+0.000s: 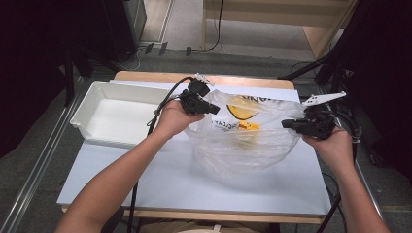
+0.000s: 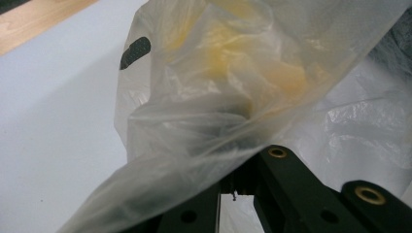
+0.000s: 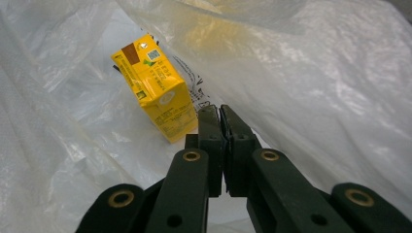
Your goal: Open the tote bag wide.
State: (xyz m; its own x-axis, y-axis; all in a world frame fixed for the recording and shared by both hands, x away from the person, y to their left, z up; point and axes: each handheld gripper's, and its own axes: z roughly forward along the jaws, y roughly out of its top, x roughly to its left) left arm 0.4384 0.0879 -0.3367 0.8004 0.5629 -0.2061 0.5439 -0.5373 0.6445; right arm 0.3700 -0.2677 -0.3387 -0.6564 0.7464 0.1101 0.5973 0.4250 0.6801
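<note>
A clear plastic bag (image 1: 243, 148) with yellow and black print hangs spread between my two grippers over the white table. My left gripper (image 1: 212, 109) is shut on the bag's left rim. In the left gripper view the bag's film (image 2: 218, 97) drapes over the closed jaws of the left gripper (image 2: 238, 183). My right gripper (image 1: 286, 124) is shut on the right rim. In the right gripper view the right gripper (image 3: 221, 119) has its jaws pressed together on the film (image 3: 340, 73). A yellow drink carton (image 3: 155, 90) lies inside the bag (image 1: 248, 126), just beyond the right jaws.
A white rectangular tray (image 1: 97, 104) stands at the table's back left, close to the left hand. The white tabletop (image 1: 170, 179) stretches toward the front edge. Cables trail from both grippers. Dark stands and a wooden bench lie beyond the table.
</note>
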